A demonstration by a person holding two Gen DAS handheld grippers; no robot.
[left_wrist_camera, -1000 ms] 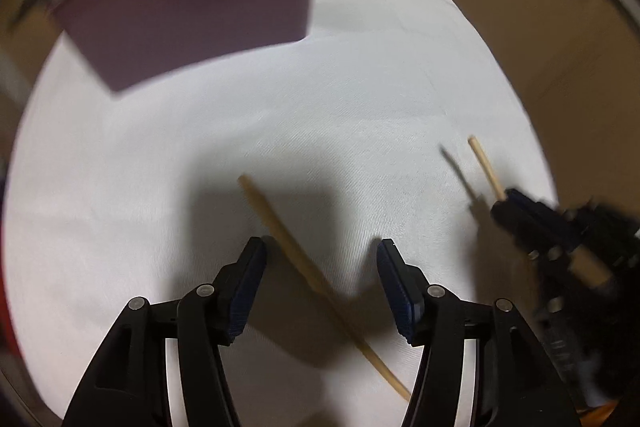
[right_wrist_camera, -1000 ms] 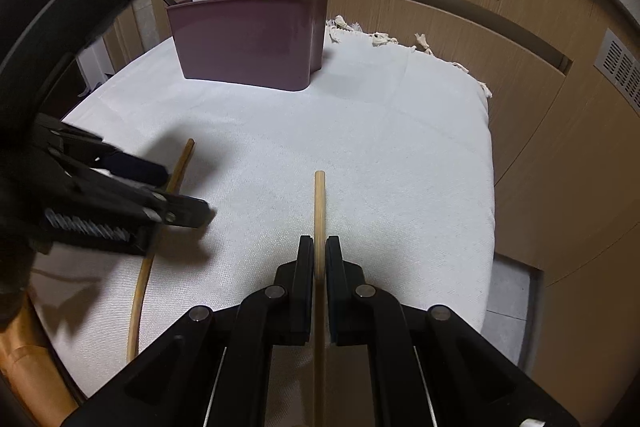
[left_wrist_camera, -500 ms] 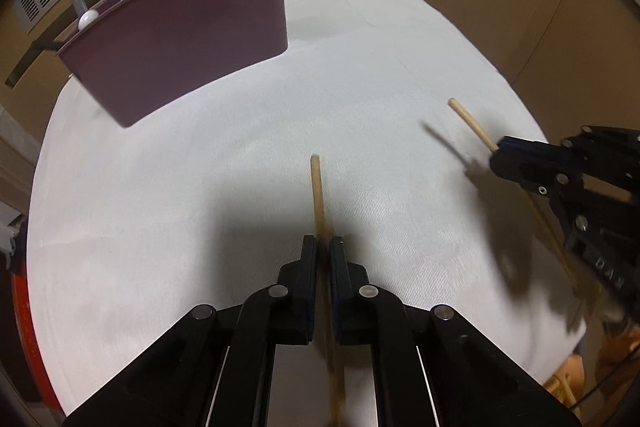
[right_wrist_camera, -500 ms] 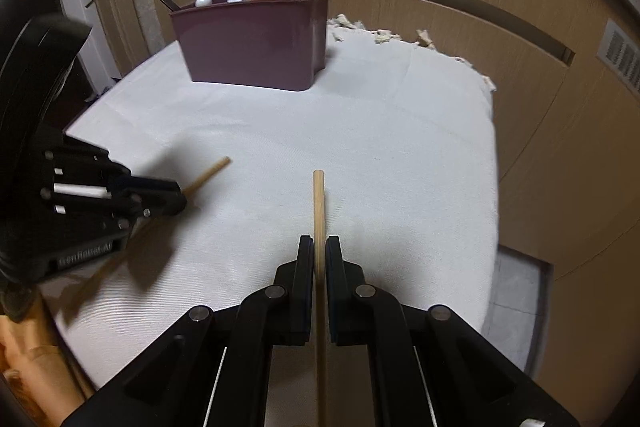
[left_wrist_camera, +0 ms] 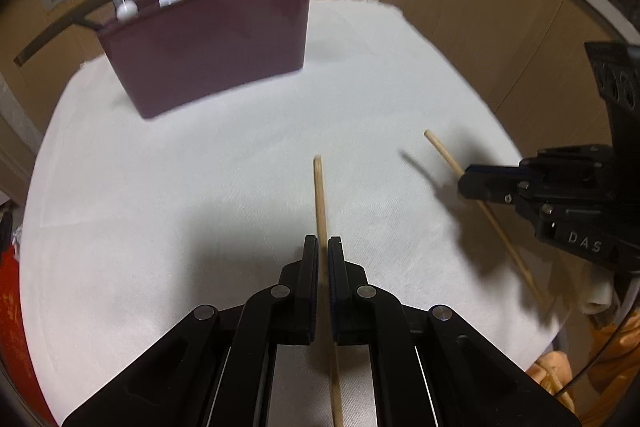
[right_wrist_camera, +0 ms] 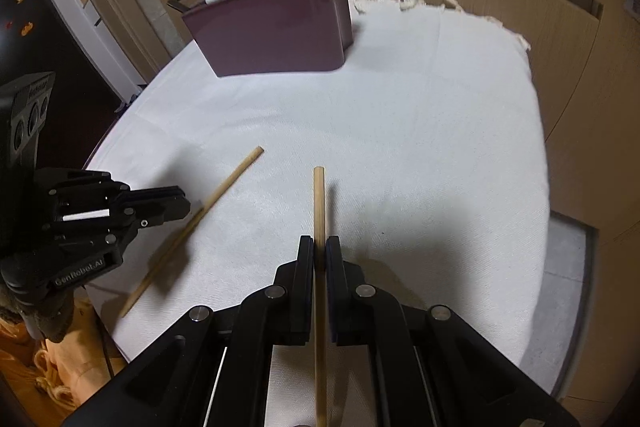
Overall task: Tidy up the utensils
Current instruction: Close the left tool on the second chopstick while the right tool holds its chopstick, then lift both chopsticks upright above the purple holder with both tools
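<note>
In the left wrist view, the left gripper (left_wrist_camera: 323,251) is clamping a wooden chopstick (left_wrist_camera: 320,195) between its closed fingers, the stick pointing toward the maroon utensil bin (left_wrist_camera: 208,43), which is standing at the far side of the white-clothed desk (left_wrist_camera: 160,187). Well to the right of the bin, the right gripper (left_wrist_camera: 466,183) is gripping a second chopstick (left_wrist_camera: 442,151). Spoons and two more sticks are poking out of the bin.

In the right wrist view, the right gripper (right_wrist_camera: 316,255) is pinching its chopstick (right_wrist_camera: 319,203), aimed roughly at the bin (right_wrist_camera: 276,31). Down and left of the bin, the left gripper (right_wrist_camera: 182,201) is holding the other chopstick (right_wrist_camera: 236,173) above the desk (right_wrist_camera: 420,147).
</note>
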